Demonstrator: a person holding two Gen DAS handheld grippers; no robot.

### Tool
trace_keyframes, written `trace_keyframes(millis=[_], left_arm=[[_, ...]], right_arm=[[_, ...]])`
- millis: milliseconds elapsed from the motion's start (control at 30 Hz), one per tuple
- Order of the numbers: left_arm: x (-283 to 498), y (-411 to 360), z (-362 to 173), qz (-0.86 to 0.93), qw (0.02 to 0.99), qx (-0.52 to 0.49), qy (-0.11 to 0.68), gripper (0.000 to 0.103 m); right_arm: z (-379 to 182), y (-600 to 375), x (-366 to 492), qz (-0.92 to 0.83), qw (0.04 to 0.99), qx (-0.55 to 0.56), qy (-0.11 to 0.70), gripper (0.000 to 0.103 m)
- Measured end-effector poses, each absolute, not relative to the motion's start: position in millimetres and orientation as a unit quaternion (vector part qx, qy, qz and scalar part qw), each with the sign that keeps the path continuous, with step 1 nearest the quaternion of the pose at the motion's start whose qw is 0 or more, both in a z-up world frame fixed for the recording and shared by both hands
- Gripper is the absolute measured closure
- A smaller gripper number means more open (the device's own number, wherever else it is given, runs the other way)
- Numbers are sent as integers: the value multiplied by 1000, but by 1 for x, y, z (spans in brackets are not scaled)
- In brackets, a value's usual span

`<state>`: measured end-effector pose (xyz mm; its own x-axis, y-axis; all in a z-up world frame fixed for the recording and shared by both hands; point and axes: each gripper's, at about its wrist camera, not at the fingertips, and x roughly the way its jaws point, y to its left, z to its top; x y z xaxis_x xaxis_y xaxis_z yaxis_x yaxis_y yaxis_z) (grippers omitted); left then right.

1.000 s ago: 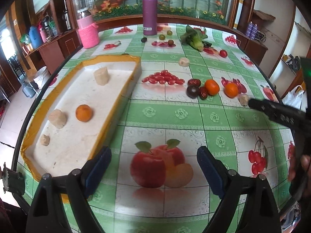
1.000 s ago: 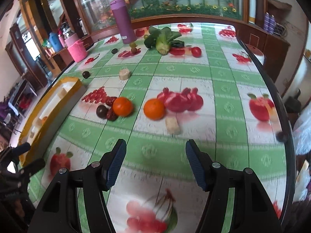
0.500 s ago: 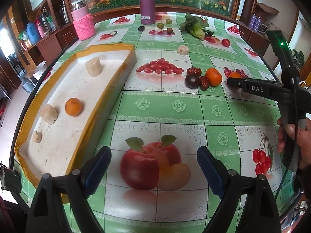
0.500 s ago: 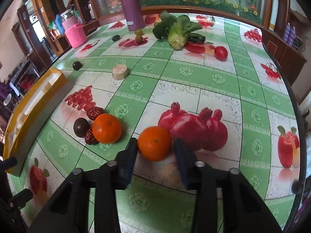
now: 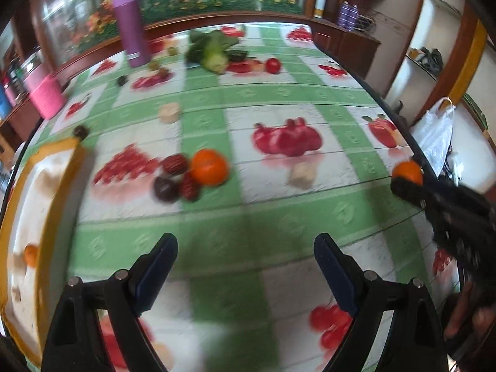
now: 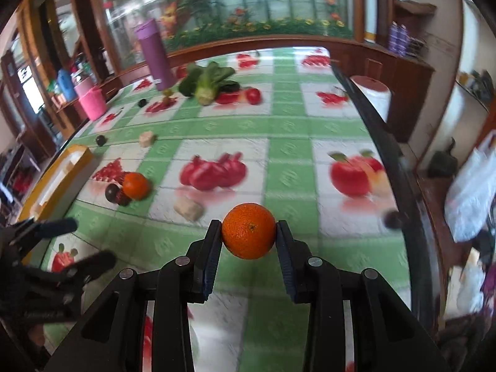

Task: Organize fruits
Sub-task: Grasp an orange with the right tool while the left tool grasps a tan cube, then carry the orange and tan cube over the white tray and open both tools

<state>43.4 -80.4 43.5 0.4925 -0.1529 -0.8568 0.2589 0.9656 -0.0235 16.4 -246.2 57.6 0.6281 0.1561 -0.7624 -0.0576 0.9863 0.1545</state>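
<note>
My right gripper point(image 6: 249, 238) is shut on an orange mandarin point(image 6: 249, 230) and holds it above the table; the mandarin also shows in the left wrist view point(image 5: 407, 172), at the tip of the right gripper. My left gripper point(image 5: 245, 266) is open and empty, low over the tablecloth. A second mandarin point(image 5: 209, 166) lies on the table beside dark red dates point(image 5: 175, 163) and a dark plum point(image 5: 166, 188). The yellow-rimmed white tray point(image 5: 73, 167) is at the left and holds another mandarin point(image 5: 31, 255) and pale chunks.
A pale chunk point(image 5: 302, 175) lies near the printed pomegranates, another point(image 5: 169, 113) farther back. A purple bottle point(image 5: 131, 24), greens point(image 5: 210, 51), a tomato point(image 5: 272, 65) and a pink basket point(image 5: 46, 96) stand at the back. The table edge point(image 5: 400, 124) runs along the right.
My right gripper has closed on the mandarin and lifted it off the table, moving back and right. My left gripper has swung right and forward, so the tray now sits at the far left.
</note>
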Motion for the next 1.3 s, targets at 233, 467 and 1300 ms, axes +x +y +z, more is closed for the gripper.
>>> trace_keyframes(millis=[233, 467, 1300], left_arm=[[78, -126, 30, -144, 859, 60, 488, 15], [89, -128, 16, -177, 854, 43, 488, 72], [-16, 23, 50, -91, 880, -21, 465, 74]], right_arm=[[61, -259, 1, 58, 899, 91, 425, 68], [60, -261, 3, 66, 897, 107, 423, 68], [33, -182, -11, 110, 876, 47, 468, 68]])
